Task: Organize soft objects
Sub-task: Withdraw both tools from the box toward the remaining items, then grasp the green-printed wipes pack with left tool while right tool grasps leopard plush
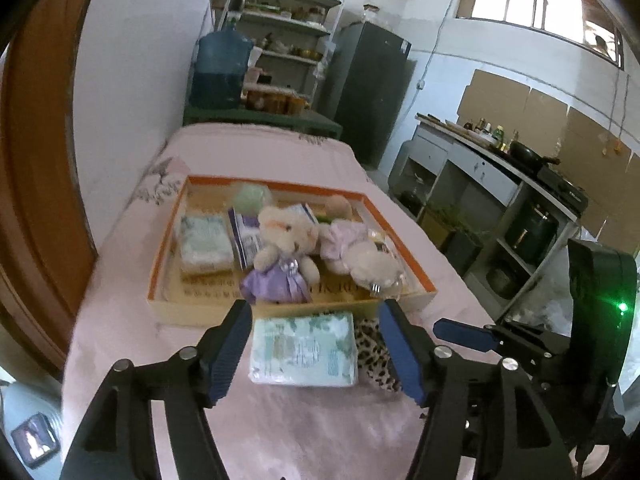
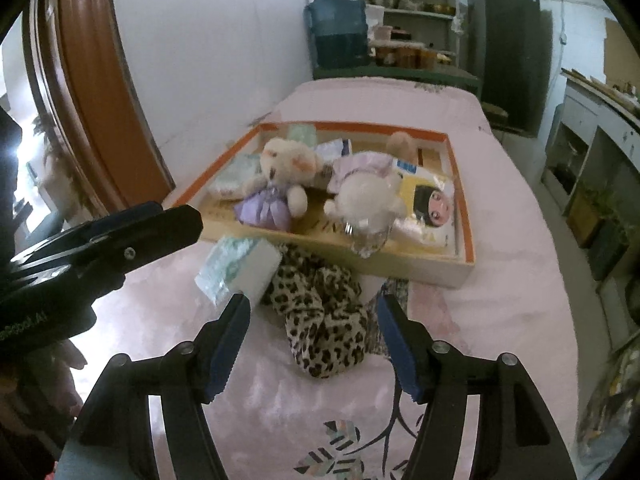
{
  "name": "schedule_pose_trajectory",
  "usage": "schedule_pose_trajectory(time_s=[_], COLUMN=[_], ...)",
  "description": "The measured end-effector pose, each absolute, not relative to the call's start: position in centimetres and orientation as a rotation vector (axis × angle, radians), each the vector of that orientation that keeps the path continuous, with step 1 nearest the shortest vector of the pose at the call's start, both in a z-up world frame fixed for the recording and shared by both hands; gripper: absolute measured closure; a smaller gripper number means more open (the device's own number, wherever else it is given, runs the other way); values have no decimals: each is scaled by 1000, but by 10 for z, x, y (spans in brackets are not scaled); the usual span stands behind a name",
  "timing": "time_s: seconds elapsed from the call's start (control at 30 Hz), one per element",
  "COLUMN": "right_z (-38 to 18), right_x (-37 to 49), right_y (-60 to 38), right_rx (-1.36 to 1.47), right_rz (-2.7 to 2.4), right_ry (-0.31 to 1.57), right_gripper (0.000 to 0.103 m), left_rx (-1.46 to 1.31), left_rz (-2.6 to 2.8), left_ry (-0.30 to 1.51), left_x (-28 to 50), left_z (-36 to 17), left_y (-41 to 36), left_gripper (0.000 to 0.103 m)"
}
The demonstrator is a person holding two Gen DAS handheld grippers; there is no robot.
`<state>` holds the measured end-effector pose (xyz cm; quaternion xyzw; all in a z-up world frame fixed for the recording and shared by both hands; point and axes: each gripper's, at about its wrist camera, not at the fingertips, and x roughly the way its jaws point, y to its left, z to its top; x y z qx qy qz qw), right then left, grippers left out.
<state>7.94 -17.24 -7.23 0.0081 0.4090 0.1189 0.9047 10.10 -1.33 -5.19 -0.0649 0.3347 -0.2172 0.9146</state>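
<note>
The left gripper (image 1: 316,344) was wide open, its blue-padded fingers (image 1: 226,350) spread on either side of a tissue pack (image 1: 304,350) without touching it. That pack, printed in pale green, lay flat on the pink tabletop (image 1: 168,344), just in front of the near wall of the orange-rimmed box (image 1: 158,256). A leopard-print cloth (image 1: 374,350) lay bunched against the pack's right side.

The right gripper (image 2: 314,342) was open too and held nothing; the leopard-print cloth (image 2: 320,316) lay on the tabletop (image 2: 500,300) between and just beyond its fingers. In this view the tissue pack (image 2: 240,266) sat to the left of the cloth, touching it, and the body of the left gripper (image 2: 100,240) reached in from the left edge.

Inside the box (image 2: 466,216), a cream teddy bear in a purple dress (image 1: 280,256) leaned toward the near wall. Just to its right lay a second plush in a pink dress (image 1: 356,250), its white rounded end toward the camera. A second tissue pack (image 1: 204,242) rested in the left part of the box, and a blue-and-white packet (image 1: 244,236) sat between it and the bear. A flat package printed with a doll's face (image 2: 434,204) lay along the right side, partly under the pink-dressed plush (image 2: 368,188). A pale green soft item (image 1: 250,196) stood near the far wall; its kind could not be made out
</note>
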Motion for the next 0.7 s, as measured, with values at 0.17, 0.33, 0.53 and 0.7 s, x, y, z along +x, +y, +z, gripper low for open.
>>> schedule_pose_trajectory(time_s=[0.17,0.33,0.53,0.7], right_z=[-84,-91,-96,-100], right_x=[83,86,91,95], right_y=[-175,-177,-177,-180], right_rx=[24,33,46,60], right_rz=[243,247,252,250], right_ry=[869,881,886,894], right_gripper=[32,30,29,29], left_rx=[-156,-201,-232,-251], left_rz=[-477,-499,-530,-534], left_ry=[719,729,754,784], left_x=[108,114,124,132], left_z=[-68,-80,-93,-108], left_y=[-15,-12,-9,-8], left_gripper=[30,26,26,26])
